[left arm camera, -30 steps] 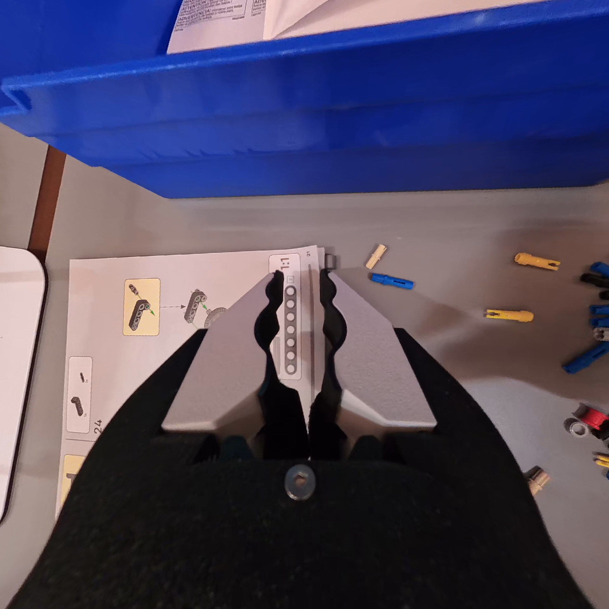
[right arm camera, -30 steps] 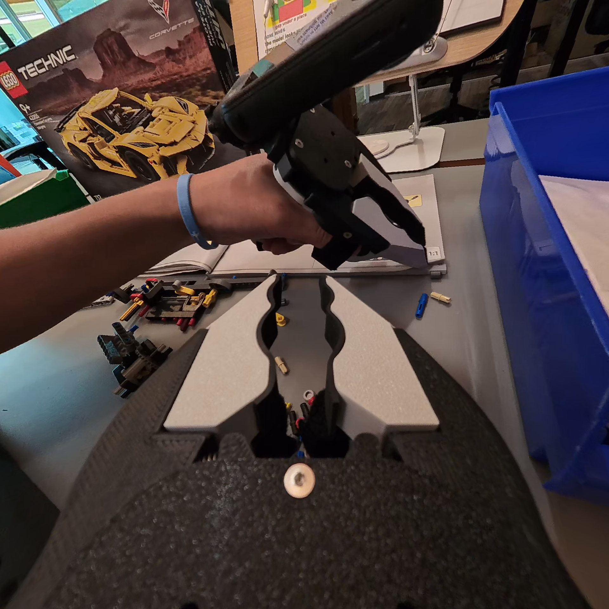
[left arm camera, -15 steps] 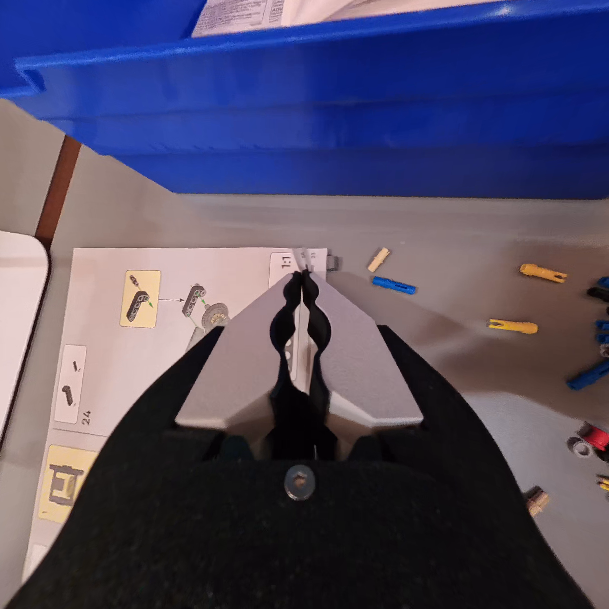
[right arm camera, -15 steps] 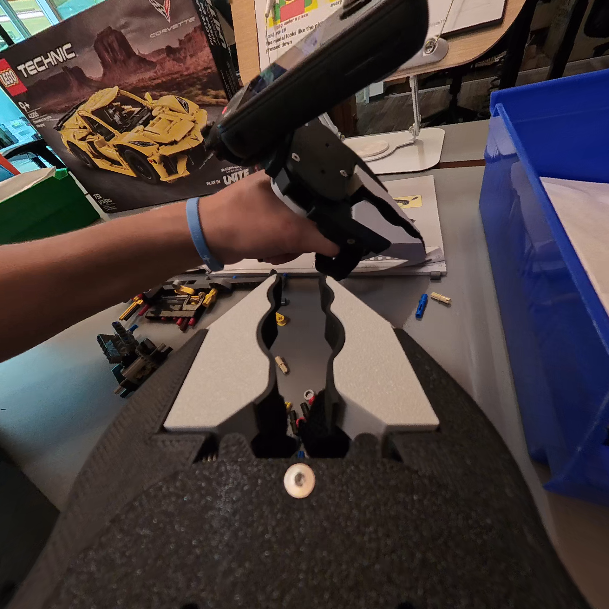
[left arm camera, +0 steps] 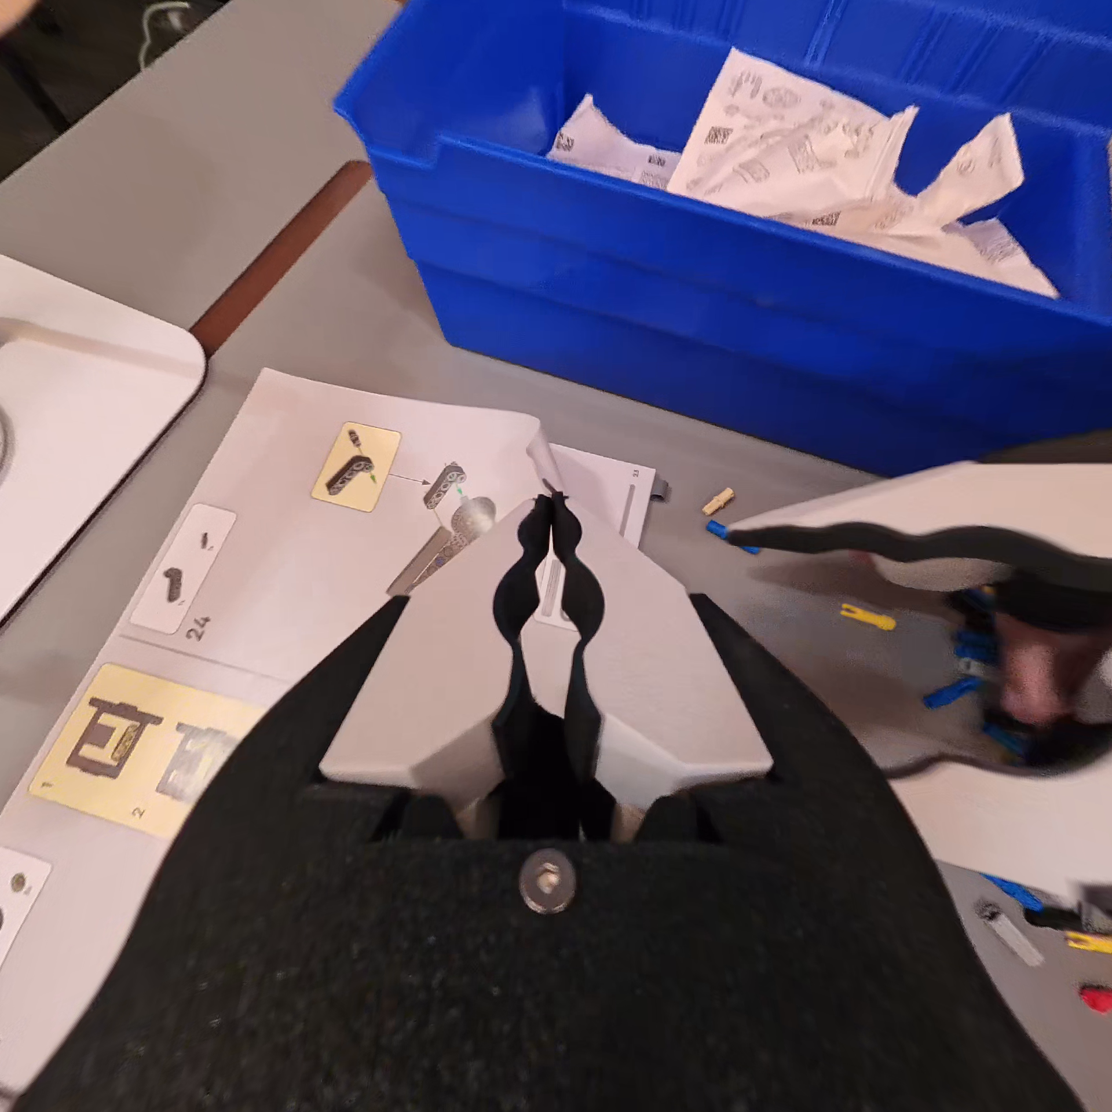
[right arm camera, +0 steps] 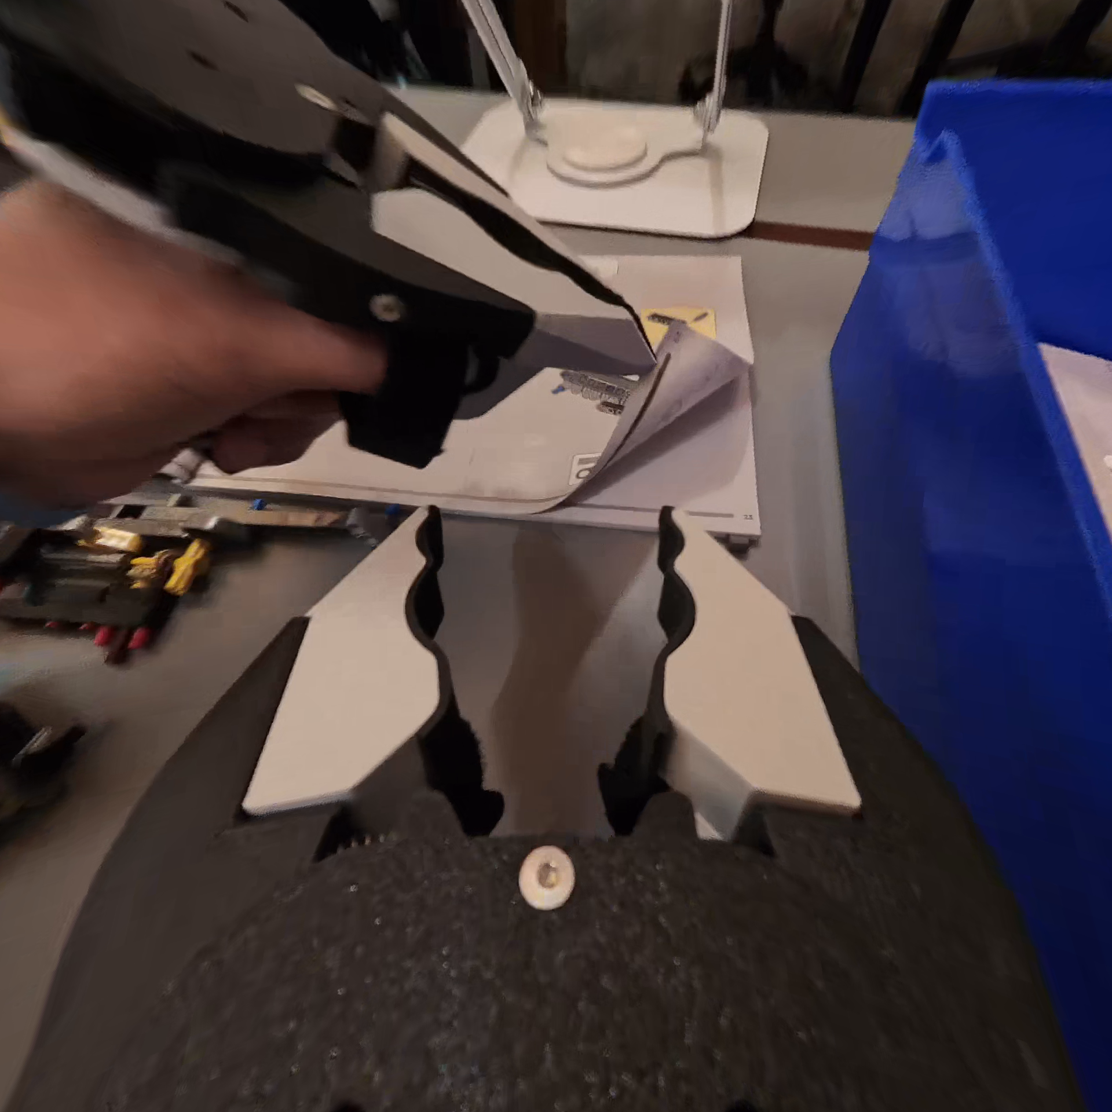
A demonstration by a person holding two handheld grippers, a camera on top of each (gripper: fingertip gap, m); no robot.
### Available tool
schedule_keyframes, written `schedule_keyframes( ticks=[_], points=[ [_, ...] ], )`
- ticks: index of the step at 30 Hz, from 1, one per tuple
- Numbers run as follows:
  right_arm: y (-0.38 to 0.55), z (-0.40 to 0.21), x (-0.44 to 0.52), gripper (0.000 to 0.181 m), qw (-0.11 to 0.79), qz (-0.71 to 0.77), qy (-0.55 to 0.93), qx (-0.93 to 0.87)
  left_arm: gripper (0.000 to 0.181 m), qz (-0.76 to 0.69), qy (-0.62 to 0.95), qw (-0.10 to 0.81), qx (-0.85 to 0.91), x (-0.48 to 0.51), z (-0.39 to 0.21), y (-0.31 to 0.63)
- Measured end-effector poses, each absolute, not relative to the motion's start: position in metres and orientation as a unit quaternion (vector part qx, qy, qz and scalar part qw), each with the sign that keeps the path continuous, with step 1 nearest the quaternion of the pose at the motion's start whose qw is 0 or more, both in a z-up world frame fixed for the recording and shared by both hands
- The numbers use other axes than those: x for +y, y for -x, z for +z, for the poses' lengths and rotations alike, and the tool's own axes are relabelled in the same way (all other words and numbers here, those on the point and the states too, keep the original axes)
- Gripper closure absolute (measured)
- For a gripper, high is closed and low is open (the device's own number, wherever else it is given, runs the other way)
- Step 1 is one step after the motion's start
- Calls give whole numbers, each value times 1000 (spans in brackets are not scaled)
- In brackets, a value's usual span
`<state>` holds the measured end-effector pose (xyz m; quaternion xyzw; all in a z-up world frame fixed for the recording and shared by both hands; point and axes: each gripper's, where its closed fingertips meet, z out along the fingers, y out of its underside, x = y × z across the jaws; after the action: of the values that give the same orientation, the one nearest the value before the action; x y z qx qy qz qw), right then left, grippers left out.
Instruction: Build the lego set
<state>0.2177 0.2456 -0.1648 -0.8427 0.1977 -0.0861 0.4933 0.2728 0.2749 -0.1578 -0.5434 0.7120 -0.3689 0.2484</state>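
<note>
Your left gripper (left arm camera: 550, 502), fingers pinched on the lifted page corner (right arm camera: 692, 367) of the instruction booklet (left arm camera: 337, 571), leads; your right gripper (right arm camera: 544, 523) waits spread wide just short of the booklet's near edge.

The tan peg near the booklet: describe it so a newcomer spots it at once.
Find the blue bin, then the open instruction booklet on the table before it. Just off the booklet's right corner lies the tan peg, the only beige piece; the pin beside it is blue.

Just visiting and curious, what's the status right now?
Left gripper shut on white paper instruction-booklet page, corner lifted. Right gripper open, empty, just short of booklet. Small blue plastic pin beside booklet; nothing blocking.
</note>
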Motion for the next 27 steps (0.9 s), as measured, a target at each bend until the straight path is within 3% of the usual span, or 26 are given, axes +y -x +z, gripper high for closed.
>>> schedule_keyframes(
  ticks=[5,10,13,15,20,23,27],
  points=[
    [-242,-176,285,122,444,-66,865,225,181,-409,557,256,676,289,-134,-261],
    [-241,-154,319,162,489,-52,844,214,181,-452,575,275,623,313,-99,-238],
    [-223,-139,334,178,506,-74,842,175,162,-484,580,250,605,323,-77,-201],
    [-199,-126,348,181,522,-87,840,123,142,-491,600,236,586,340,-68,-168],
    [-107,-112,380,181,516,-161,838,-74,114,-531,679,159,481,401,-68,-80],
    [-68,-110,397,181,492,-292,797,-194,112,-567,713,96,401,435,-78,-42],
    [-15,-120,418,181,474,-327,760,-301,127,-584,734,43,344,460,-101,-12]
  ],
)
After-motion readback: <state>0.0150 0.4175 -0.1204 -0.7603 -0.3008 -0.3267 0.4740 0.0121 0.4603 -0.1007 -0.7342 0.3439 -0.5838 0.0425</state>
